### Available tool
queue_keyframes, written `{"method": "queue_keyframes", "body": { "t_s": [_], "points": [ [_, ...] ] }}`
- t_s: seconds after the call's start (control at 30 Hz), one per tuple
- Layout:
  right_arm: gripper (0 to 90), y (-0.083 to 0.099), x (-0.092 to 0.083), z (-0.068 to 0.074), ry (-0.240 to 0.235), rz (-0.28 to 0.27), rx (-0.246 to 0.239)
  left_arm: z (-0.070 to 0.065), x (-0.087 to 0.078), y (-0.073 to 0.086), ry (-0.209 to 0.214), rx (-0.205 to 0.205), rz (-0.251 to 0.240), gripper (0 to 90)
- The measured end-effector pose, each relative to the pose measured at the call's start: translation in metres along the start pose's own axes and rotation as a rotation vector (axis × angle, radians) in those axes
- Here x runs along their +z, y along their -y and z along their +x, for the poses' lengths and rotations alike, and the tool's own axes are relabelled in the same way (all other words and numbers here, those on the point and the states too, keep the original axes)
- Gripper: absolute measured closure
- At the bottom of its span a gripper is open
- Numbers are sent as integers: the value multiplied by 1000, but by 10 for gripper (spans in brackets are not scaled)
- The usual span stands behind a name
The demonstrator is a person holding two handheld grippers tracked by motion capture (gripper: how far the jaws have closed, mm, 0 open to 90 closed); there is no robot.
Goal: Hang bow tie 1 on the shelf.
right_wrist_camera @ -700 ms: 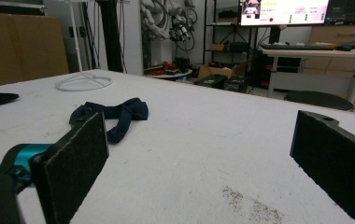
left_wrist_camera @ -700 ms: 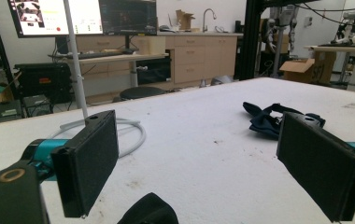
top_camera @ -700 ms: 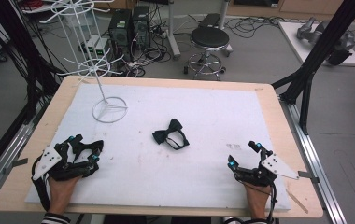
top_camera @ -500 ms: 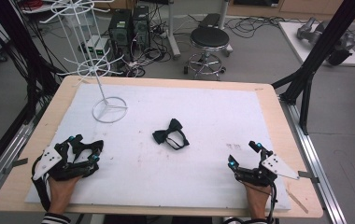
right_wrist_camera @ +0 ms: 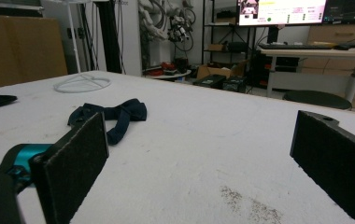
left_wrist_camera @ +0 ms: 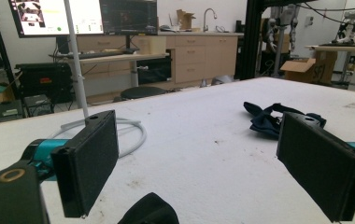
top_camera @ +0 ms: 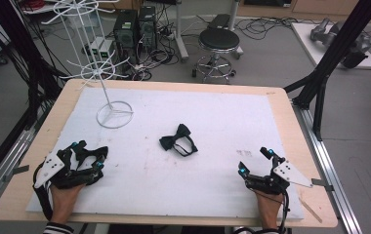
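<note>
The black bow tie (top_camera: 178,140) lies flat mid-surface, well apart from both the left gripper (top_camera: 97,157) and the right gripper (top_camera: 255,161), whose jaws stand wide with nothing between them. Being limp, with a loose strap, it could bunch or slide under a one-sided pinch. A careless reach by the left gripper might also knock the white wire stand (top_camera: 114,114).

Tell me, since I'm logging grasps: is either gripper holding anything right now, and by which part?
Nothing is held. The left gripper and right gripper rest open near the table's front edge, apart from the black bow tie lying mid-table.
</note>
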State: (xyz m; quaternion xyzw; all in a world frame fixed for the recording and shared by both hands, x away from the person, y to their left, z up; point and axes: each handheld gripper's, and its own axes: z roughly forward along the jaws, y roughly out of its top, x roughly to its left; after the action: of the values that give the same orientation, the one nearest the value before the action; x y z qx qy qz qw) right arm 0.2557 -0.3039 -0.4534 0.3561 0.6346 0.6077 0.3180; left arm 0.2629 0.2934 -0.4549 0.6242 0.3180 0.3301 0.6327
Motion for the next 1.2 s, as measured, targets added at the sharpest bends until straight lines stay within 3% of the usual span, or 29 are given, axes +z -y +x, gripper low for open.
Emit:
{"method": "queue_keyframes", "body": {
  "t_s": [0.5, 0.77, 1.2],
  "points": [
    [36, 0, 0, -1, 0, -6, -6, 0, 0, 0, 0, 0, 0, 134],
    [36, -1, 1, -3, -3, -6, 14, 0, 0, 0, -3, -2, 0, 134],
    [36, -16, -2, -8, -10, -17, 13, 0, 0, 0, -3, -1, 0, 134]
  ]
}}
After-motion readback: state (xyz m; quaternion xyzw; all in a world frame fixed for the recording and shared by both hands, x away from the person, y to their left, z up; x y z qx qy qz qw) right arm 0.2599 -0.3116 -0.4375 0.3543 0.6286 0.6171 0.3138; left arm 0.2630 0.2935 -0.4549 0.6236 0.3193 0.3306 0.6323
